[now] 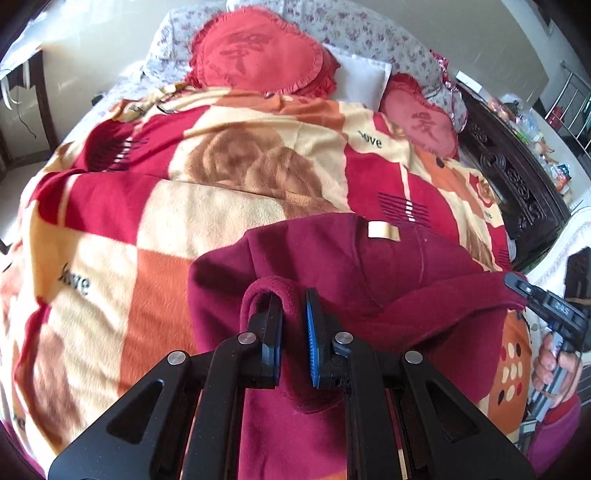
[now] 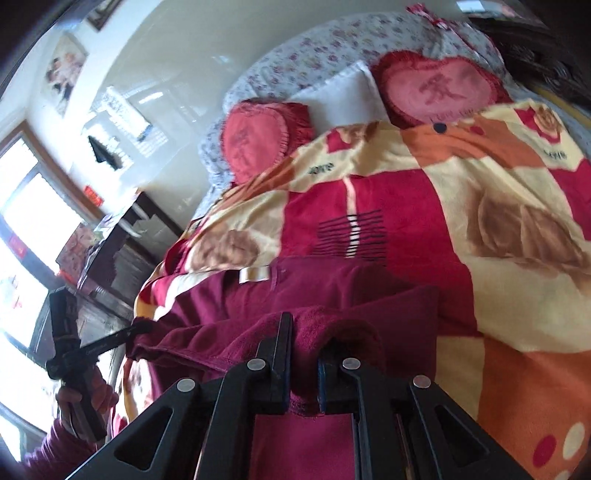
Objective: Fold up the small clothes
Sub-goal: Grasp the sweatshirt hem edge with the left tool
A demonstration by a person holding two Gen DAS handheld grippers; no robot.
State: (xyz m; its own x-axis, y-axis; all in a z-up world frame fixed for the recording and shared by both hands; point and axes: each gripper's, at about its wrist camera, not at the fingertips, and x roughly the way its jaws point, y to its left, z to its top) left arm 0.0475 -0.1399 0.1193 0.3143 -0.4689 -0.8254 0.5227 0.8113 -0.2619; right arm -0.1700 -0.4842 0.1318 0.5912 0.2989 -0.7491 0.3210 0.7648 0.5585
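Currently the maroon garment lies on the blanket near the foot of the bed, partly spread flat, with its near edge lifted off the surface. A cream tag shows on the flat part (also visible in the right wrist view, garment, tag).

Left gripper: clenched on a fold of the garment's fleecy edge; cloth loops over the left finger and hangs between the blue pads. Right gripper: also clamped on the garment, fabric bunched over and between its fingers. Each tool shows in the other's view, pinching a corner of the same raised edge: right gripper with the hand on its handle, left gripper with its hand. The edge stretches between the two.

Blanket is a red, orange and cream check with "love" lettering. At the head of the bed: two red heart cushions, a white pillow, a floral cover behind. Dark carved cabinet stands beside the bed.
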